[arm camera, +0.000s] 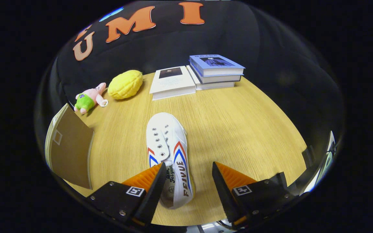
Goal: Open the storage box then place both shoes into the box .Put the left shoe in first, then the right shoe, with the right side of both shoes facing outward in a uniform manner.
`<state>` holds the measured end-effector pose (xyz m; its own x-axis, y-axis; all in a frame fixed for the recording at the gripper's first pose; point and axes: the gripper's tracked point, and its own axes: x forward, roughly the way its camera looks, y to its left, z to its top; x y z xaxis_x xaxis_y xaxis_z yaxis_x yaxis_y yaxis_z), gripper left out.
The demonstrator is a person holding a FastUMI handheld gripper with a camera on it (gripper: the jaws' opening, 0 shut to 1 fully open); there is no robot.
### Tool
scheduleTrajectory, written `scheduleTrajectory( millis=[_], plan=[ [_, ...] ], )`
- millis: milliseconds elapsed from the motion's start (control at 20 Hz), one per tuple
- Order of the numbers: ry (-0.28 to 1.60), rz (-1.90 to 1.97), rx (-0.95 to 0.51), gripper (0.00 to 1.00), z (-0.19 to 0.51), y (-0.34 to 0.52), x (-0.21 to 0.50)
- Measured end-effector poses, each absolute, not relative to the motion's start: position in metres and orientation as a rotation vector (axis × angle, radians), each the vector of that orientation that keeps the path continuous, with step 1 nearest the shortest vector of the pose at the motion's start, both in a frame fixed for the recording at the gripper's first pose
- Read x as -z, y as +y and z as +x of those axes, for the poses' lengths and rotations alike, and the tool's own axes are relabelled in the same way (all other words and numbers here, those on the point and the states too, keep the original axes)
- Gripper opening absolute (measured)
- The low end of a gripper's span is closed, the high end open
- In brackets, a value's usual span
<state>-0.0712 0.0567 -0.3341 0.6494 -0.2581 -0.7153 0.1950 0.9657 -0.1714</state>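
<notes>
A white canvas shoe with red and blue stripes lies on the wooden table, toe pointing away from me, heel between my fingers. My gripper is open; the left finger sits against the shoe's inner heel side, the right finger stands apart from it over bare table. The brown storage box stands to the left of the shoe, its flap raised toward me.
Beyond the shoe at the table's far edge lie a white book and a stack of three books. A yellow plush and a small pink and green plush toy lie far left, behind the box.
</notes>
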Motion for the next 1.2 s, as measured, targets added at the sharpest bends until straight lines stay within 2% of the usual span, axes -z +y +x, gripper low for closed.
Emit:
scheduleTrajectory(
  millis=[150,200,300,550,650,800,1200],
  plan=[
    [0.856,-0.054,0.251,0.67,-0.065,0.057,0.349],
    [0.867,-0.036,0.241,0.57,-0.063,0.060,0.354],
    [0.892,-0.030,0.234,0.47,-0.059,0.061,0.364],
    [0.930,-0.003,0.203,0.36,-0.055,0.065,0.368],
    [0.901,-0.032,0.194,0.28,-0.053,0.063,0.366],
    [0.862,-0.018,0.229,0.01,-0.052,0.059,0.361],
    [0.784,0.088,0.233,0.00,-0.031,0.082,0.308]
  ],
)
